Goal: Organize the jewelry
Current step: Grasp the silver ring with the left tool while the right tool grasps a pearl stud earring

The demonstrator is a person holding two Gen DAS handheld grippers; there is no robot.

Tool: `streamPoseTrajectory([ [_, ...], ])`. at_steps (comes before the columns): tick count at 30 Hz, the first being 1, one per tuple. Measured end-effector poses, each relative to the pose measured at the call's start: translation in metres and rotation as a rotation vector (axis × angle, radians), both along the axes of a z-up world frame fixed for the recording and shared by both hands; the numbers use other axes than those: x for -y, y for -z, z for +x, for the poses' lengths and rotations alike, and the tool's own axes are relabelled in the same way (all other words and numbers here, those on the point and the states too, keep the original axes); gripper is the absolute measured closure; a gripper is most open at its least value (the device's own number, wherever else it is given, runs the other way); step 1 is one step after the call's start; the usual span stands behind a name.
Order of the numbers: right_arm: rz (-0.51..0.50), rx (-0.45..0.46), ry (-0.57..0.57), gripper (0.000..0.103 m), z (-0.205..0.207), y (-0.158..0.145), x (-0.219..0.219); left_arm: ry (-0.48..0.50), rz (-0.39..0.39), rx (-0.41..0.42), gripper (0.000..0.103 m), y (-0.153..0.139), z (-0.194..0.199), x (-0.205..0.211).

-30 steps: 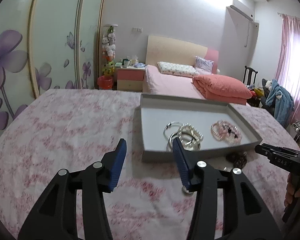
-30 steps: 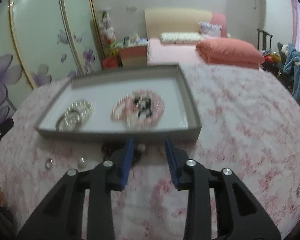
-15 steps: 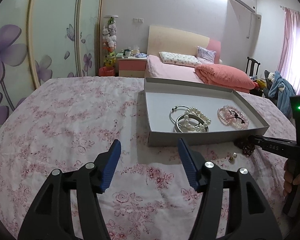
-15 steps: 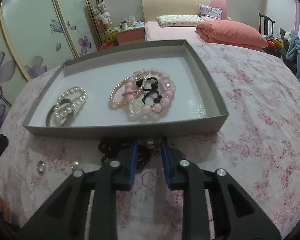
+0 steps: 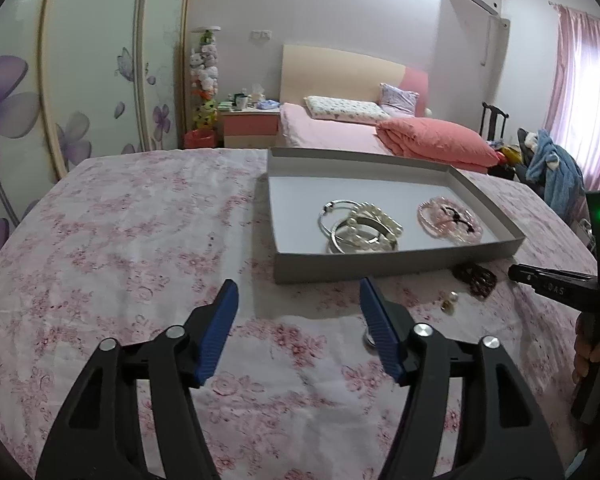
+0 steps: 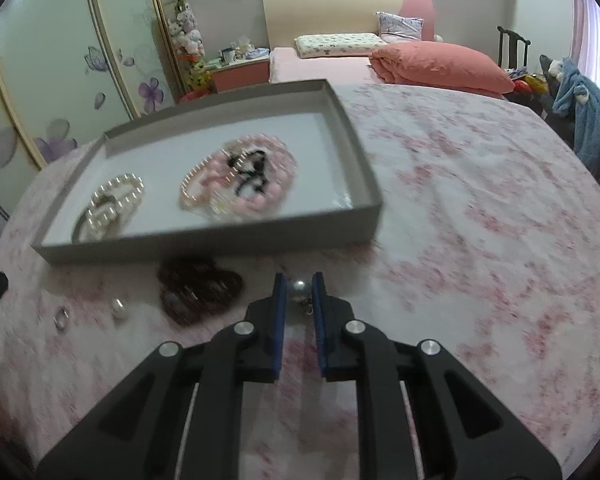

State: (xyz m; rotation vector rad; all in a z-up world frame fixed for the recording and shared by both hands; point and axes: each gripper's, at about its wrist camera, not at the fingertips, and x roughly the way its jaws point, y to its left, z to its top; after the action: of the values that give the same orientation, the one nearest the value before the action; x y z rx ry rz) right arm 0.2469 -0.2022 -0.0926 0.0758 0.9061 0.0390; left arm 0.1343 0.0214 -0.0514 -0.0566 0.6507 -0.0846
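Pearl earring (image 6: 299,290) sits pinched between the right gripper's (image 6: 299,294) narrowed fingers, its hook toward the camera. Left gripper (image 5: 296,294) hovers wide apart, holding nothing. Beyond, one dark bead bracelet (image 6: 198,288) lies before one grey tray (image 6: 216,240), long axis left-right, containing two bracelet clusters.

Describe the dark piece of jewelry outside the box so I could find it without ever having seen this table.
Find the shallow grey box on the pink floral cloth. Just in front of its near wall, on the cloth, lies a dark brown beaded bracelet in a loose heap. Unlike the single pearl earring and silver ring to its left, it is dark and many-beaded.
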Motion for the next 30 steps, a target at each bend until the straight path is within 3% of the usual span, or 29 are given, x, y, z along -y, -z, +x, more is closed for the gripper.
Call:
streamPoseTrajectory([
  [4, -0.044, 0.008, -0.020, 0.088, -0.005, 0.001, -0.003, 0.032, 0.011, -0.020, 0.037, 0.003, 0.000, 0.010],
  [10, -0.033, 0.007, -0.023, 0.088, -0.005, 0.002, -0.002, 0.065, 0.032, -0.046, 0.033, 0.007, -0.001, 0.022],
  [22, -0.025, 0.007, -0.023, 0.088, -0.005, 0.003, -0.001, 0.107, 0.068, -0.151, 0.035, 0.022, 0.006, 0.047],
  [30, -0.016, 0.006, -0.023, 0.088, -0.005, 0.004, 0.000, 0.094, 0.092, -0.217, 0.072, 0.033, 0.019, 0.064],
])
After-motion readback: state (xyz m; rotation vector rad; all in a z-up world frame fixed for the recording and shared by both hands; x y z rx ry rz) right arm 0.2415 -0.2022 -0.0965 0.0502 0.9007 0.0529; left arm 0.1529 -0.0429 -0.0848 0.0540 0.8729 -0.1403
